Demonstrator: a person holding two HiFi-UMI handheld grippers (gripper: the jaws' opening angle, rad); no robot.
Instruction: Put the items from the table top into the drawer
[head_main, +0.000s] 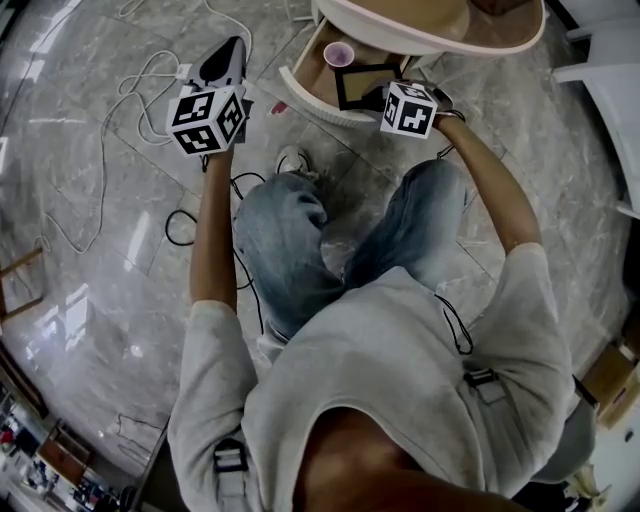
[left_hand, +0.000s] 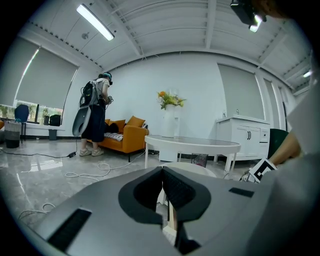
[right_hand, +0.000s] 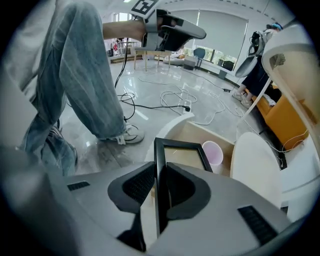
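My right gripper (head_main: 383, 95) (right_hand: 161, 170) is shut on the edge of a black picture frame (head_main: 362, 72) (right_hand: 175, 144). It holds the frame tilted over the open drawer (head_main: 305, 85) (right_hand: 197, 131) of the round white table (head_main: 430, 38) (right_hand: 295, 55). A pink cup (head_main: 340, 53) (right_hand: 213, 152) stands inside the drawer beyond the frame. My left gripper (head_main: 234, 45) (left_hand: 162, 172) hangs left of the drawer above the floor. Its jaws are shut with nothing between them.
White cables (head_main: 110, 130) trail over the marble floor at left. The person's knees and a shoe (head_main: 292, 158) are close under the drawer. In the left gripper view, another white table (left_hand: 192, 144), an orange sofa (left_hand: 125, 135) and a standing person (left_hand: 95, 120) are farther off.
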